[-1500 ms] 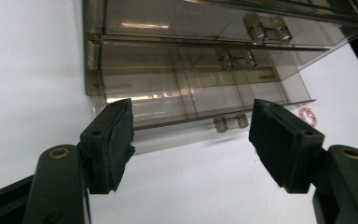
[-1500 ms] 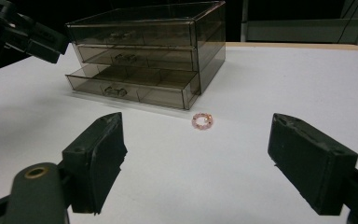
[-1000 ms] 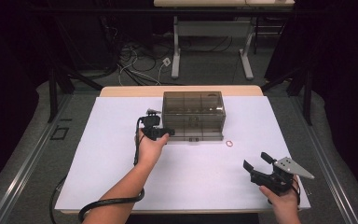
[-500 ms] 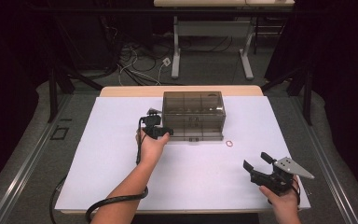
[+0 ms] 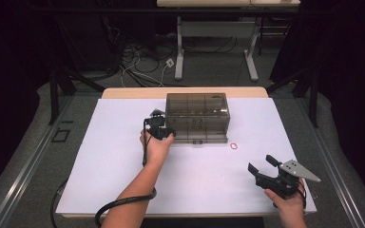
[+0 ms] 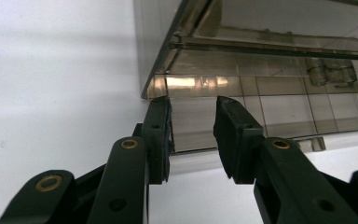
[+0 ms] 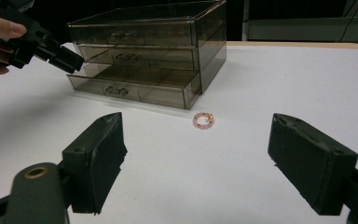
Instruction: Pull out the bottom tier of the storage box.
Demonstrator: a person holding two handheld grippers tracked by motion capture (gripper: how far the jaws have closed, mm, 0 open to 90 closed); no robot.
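left tool [image 5: 164, 133]: jaws have just been closing — narrow gap, nothing pinched, at lower-left corner of drawer box [image 5: 197, 116], centre frame.
right tool [image 5: 262, 167]: wide open, empty, lower right.
bead ring [image 5: 234, 146]: on white worktop [image 5: 109, 156], right of box.
risk: pads likely slip off the smooth drawer edge — box shifts.
hidden: drawer handle unclear in left gripper view; contents murky.

Glossy smoked plastic drawer box [image 5: 197, 116] on a matt white table [image 5: 123, 180]
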